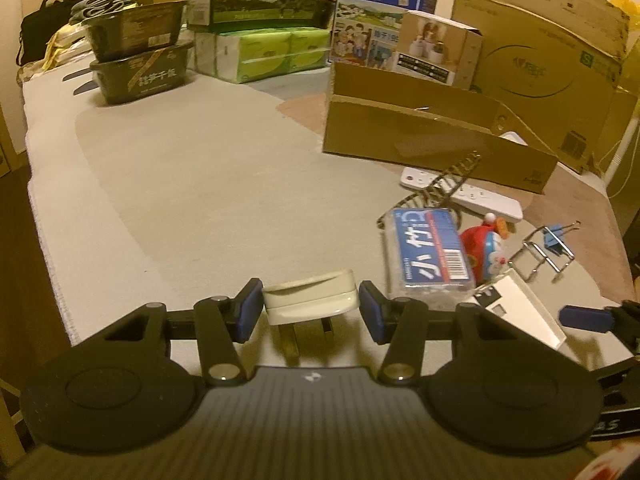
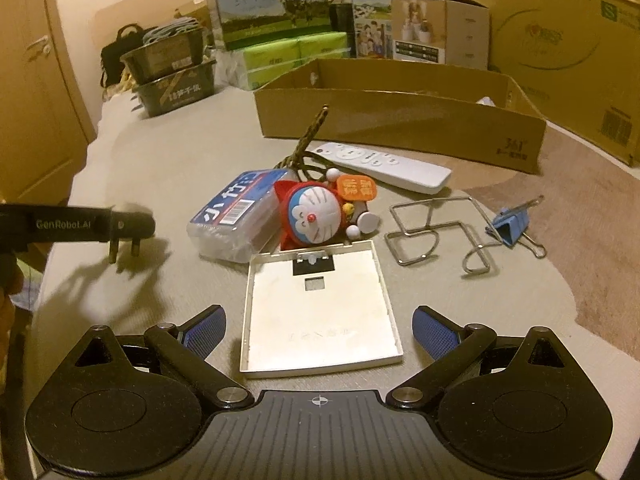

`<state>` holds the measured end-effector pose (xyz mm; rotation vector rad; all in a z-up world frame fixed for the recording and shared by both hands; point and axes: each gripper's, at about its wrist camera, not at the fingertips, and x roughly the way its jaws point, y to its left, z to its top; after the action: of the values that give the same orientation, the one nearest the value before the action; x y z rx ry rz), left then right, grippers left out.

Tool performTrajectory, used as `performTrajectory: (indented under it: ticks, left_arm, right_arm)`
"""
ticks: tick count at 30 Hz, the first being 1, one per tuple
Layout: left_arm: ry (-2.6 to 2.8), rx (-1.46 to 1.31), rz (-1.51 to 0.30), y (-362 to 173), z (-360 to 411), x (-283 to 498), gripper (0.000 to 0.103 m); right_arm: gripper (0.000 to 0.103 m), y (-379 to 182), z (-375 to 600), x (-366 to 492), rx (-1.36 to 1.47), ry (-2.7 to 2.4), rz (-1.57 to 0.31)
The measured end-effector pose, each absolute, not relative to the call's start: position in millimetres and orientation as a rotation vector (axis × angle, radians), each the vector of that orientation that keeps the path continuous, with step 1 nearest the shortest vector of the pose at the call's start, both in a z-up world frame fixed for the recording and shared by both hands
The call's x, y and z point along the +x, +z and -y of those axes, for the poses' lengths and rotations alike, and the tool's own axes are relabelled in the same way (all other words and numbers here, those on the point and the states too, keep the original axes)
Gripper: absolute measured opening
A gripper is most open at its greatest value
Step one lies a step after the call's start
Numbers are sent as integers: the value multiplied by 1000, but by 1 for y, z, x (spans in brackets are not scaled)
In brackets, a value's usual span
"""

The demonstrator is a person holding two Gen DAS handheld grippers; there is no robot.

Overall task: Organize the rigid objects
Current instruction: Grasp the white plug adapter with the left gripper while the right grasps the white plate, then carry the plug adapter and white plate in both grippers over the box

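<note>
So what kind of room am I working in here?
Probably a home bedroom or storeroom: the work surface looks like a bed, a wooden door stands to the left, and milk cartons and tissue packs are stacked behind.

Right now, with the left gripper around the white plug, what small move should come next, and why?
Probably lift the white plug and carry it toward the open cardboard box. The left gripper appears closed on its sides, prongs hanging free above the cloth in the right wrist view, and the box seems the natural place to collect things. The right gripper is open over the white tray.
</note>
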<state>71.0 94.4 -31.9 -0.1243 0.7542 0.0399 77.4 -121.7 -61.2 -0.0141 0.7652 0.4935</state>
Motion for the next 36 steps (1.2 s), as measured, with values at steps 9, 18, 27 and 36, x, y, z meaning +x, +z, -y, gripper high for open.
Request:
performTrajectory:
  ticks: [9,18,27,36]
  left_arm:
    - [24,-119,-741,-24,-90,69,48]
    - [15,-117,-741,-21,-87,67,48]
    - [0,-102,-730,-12,-77,65,48]
    - [-26,-79,-713,2,-62,64,48]
  right_arm:
    - [99,-73,107,88,-97,496,-765]
    - [85,-71,109,86,-111,498,-755]
    - [85,-55,129,73,-74,477,-727]
    - [85,-36,145,68,-22,458,-700]
